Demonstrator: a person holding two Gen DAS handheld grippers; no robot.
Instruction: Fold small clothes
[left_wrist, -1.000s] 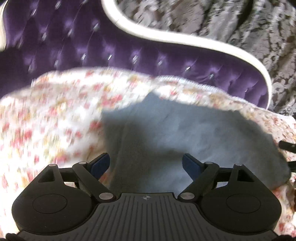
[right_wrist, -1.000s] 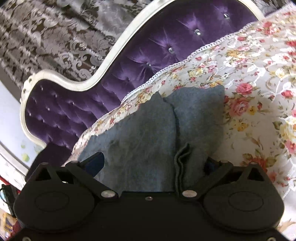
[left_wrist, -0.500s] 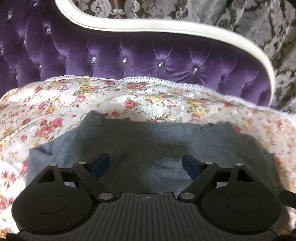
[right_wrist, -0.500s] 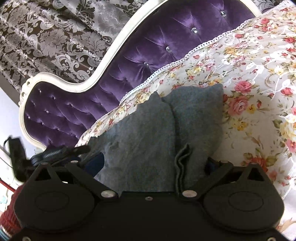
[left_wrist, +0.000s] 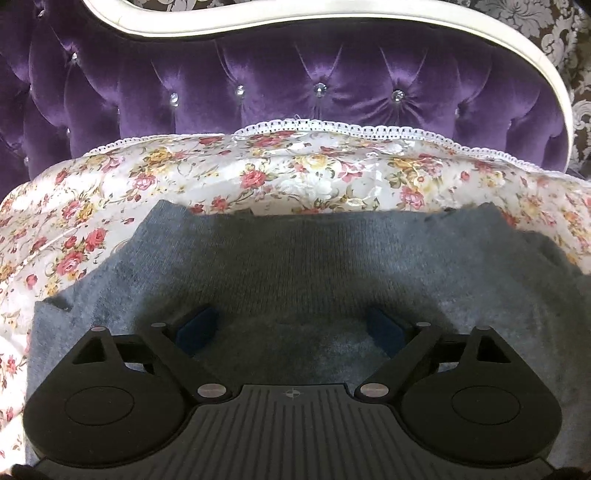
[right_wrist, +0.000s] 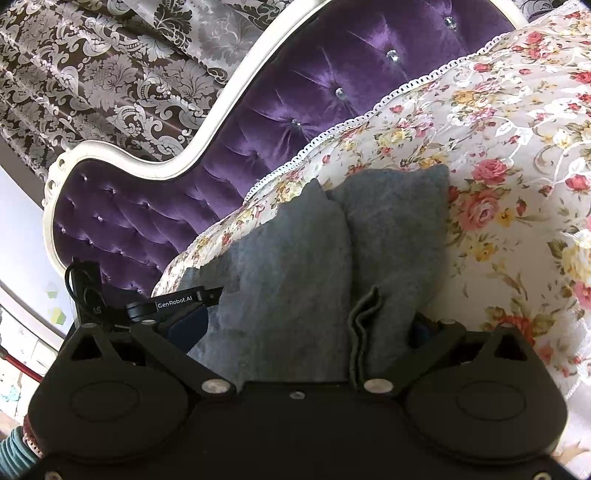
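A grey knitted garment (left_wrist: 295, 266) lies on a floral bedspread (left_wrist: 258, 177). My left gripper (left_wrist: 291, 332) is open and sits low over the garment's near part, its blue pads wide apart. In the right wrist view the same garment (right_wrist: 295, 266) lies partly folded, with a bunched fold (right_wrist: 364, 314) rising near the right finger. My right gripper (right_wrist: 306, 328) is open with the cloth between its spread fingers. The left gripper (right_wrist: 173, 306) shows at the garment's left edge in that view.
A purple tufted headboard (left_wrist: 295, 85) with a white frame (left_wrist: 480, 40) stands behind the bed. Patterned grey curtains (right_wrist: 110, 74) hang behind it. The bedspread's lace edge (left_wrist: 369, 129) runs along the headboard. Floral cover (right_wrist: 517, 184) stretches to the right.
The left gripper swung round and came low over the garment, facing the headboard. It has come into the right wrist view at the left. The right gripper has barely moved.
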